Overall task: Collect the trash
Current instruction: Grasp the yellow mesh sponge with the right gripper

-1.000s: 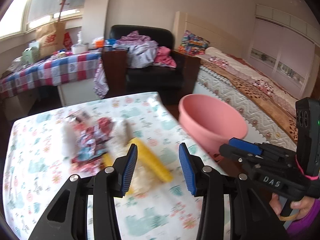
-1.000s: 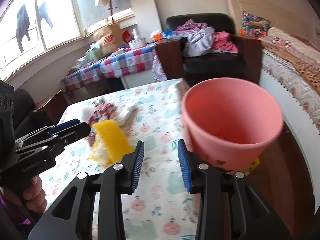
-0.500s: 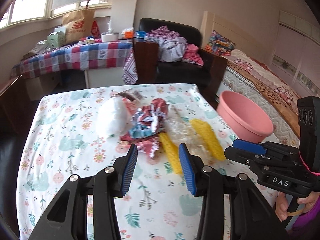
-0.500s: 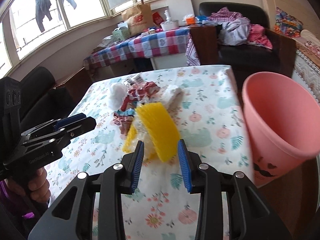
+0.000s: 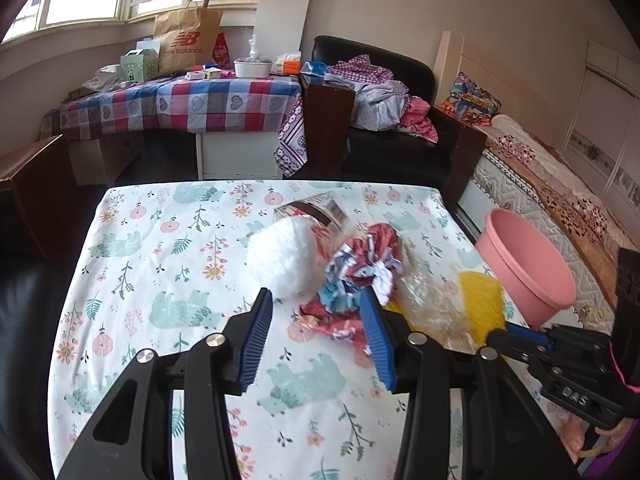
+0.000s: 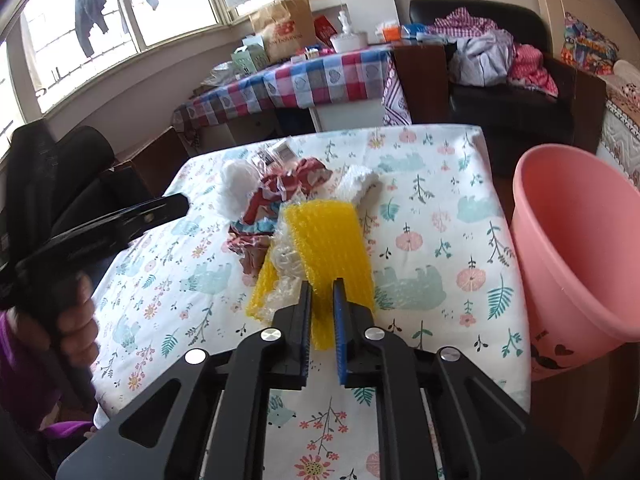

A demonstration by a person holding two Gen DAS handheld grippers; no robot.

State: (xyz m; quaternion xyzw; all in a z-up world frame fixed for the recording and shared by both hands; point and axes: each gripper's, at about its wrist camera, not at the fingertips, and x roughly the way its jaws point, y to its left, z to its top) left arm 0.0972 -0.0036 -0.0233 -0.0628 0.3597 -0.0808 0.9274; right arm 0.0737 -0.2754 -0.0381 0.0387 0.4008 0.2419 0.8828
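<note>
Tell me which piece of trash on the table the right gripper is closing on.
The yellow foam net: the right gripper is closing on its near edge. The white wad and red wrapper lie farther back, untouched.

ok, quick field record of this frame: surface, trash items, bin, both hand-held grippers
surface: table with floral cloth
trash: white wad, red patterned wrapper, clear plastic, yellow foam net
bin: pink bucket, beside the table's edge, looks empty as far as visible
left hand-held gripper: jaws opening, nothing between them, in front of the wrapper
right hand-held gripper: jaws closing, yellow foam net's near end between them
</note>
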